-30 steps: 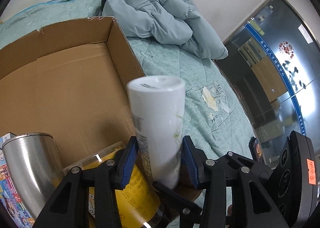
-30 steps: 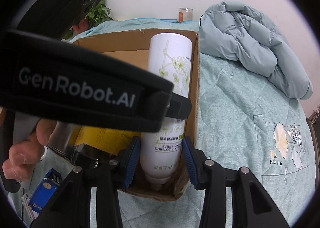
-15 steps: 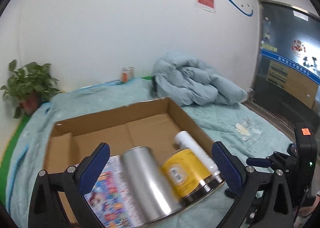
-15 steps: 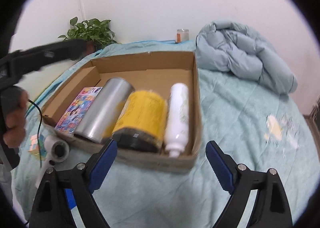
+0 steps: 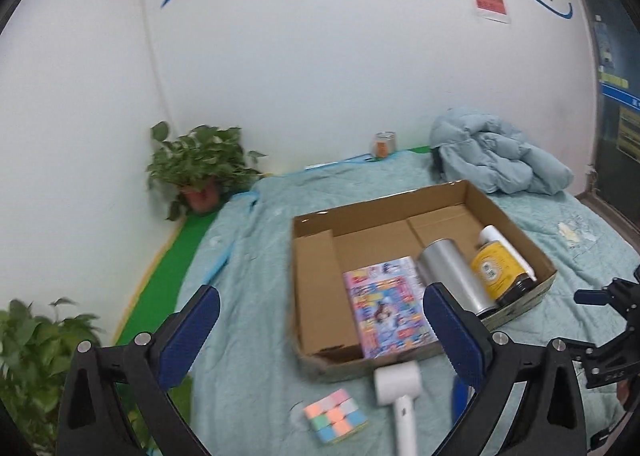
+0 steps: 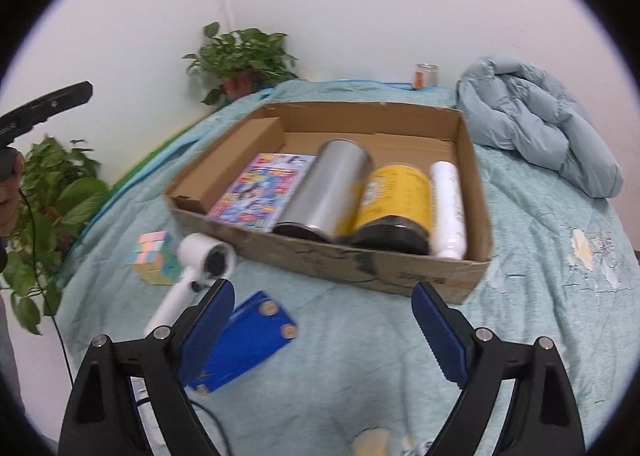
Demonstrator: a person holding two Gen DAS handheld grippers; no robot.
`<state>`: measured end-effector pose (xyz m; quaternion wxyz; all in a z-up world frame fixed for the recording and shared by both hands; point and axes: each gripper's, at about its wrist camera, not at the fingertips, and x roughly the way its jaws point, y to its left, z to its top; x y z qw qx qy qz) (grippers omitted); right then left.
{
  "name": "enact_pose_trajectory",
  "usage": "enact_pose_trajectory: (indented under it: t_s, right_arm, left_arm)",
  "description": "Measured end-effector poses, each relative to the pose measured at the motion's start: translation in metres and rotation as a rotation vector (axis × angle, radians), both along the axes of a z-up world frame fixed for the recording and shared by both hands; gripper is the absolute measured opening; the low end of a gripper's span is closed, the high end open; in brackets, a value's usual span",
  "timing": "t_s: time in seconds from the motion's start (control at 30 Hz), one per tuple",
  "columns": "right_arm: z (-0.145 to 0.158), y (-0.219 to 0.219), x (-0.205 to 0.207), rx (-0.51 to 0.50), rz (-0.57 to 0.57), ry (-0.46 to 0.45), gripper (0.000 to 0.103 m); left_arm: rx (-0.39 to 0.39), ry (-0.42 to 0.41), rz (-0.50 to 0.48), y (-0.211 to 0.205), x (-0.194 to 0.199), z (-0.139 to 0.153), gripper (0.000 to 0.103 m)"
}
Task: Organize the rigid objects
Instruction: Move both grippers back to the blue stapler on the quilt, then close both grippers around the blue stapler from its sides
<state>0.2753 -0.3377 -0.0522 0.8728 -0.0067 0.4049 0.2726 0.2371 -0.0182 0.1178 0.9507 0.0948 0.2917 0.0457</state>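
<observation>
Cardboard box, shallow brown open-top (image 6: 400,276) (image 5: 316,296), sits on bed covered with a light teal quilt (image 6: 540,256) (image 5: 260,256). Inside, side by side along the near wall in the right wrist view: colourful flat picture book (image 6: 260,185) (image 5: 388,308) lying flat, silver metal cylinder can (image 6: 324,191) (image 5: 452,276) on its side, yellow-labelled dark jar (image 6: 394,207) (image 5: 496,272) on its side touching the can, white plastic spray bottle (image 6: 448,207) (image 5: 500,240) lying against the box's right wall. Left part of the box is bare cardboard.

Outside the box on the quilt: pastel-coloured puzzle cube (image 6: 154,258) (image 5: 336,420), white hair dryer (image 6: 192,276) (image 5: 400,396) just beside the box's near wall, blue flat rectangular pack (image 6: 248,340) near the right fingers.

Left hand-held gripper (image 5: 320,332) spread wide, nothing between the blue pads, raised above the bed and looking down at the box. Right hand-held gripper (image 6: 322,328) also spread wide and holding nothing, apart from the box.

Pale blue puffy jacket (image 6: 536,127) (image 5: 500,159) bunched at the far end of the bed, potted green plant (image 6: 240,59) (image 5: 200,167) in the corner, small glass jar with orange label (image 6: 426,75) (image 5: 385,143) by the white wall.
</observation>
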Motion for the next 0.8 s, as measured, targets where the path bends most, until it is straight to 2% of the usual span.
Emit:
enact_pose_trajectory:
  t_s: [0.1, 0.2, 0.3, 0.43, 0.47, 0.53, 0.63, 0.73, 0.8]
  right_arm:
    - [0.013, 0.009, -0.020, 0.007, 0.049, -0.032, 0.090]
    - [0.021, 0.018, -0.044, -0.006, 0.109, -0.051, 0.090]
    - [0.017, 0.023, -0.064, -0.025, 0.154, -0.038, 0.090]
    - [-0.014, 0.038, -0.092, -0.032, 0.175, 0.064, 0.090]
    - [-0.024, 0.043, -0.097, -0.041, 0.168, 0.089, 0.090]
    - [-0.037, 0.051, -0.107, -0.038, 0.156, 0.123, 0.090]
    - [-0.046, 0.056, -0.117, -0.039, 0.137, 0.112, 0.090]
    - [-0.052, 0.056, -0.125, -0.027, 0.111, 0.110, 0.090]
    - [-0.055, 0.051, -0.124, -0.012, 0.095, 0.123, 0.090]
  left_arm:
    - [-0.059, 0.047, 0.015, 0.019, -0.026, -0.015, 0.103]
    - [-0.179, 0.124, -0.008, 0.029, -0.049, -0.053, 0.102]
    - [-0.397, 0.203, -0.056, 0.031, -0.067, -0.104, 0.102]
    - [-0.691, 0.310, -0.138, 0.020, -0.063, -0.163, 0.102]
    - [-0.713, 0.339, -0.153, 0.013, -0.058, -0.172, 0.102]
    - [-0.699, 0.388, -0.199, -0.004, -0.044, -0.183, 0.100]
    - [-0.678, 0.436, -0.228, -0.022, -0.026, -0.192, 0.099]
    - [-0.665, 0.538, -0.248, -0.037, -0.008, -0.210, 0.099]
    - [-0.663, 0.586, -0.241, -0.046, -0.003, -0.223, 0.093]
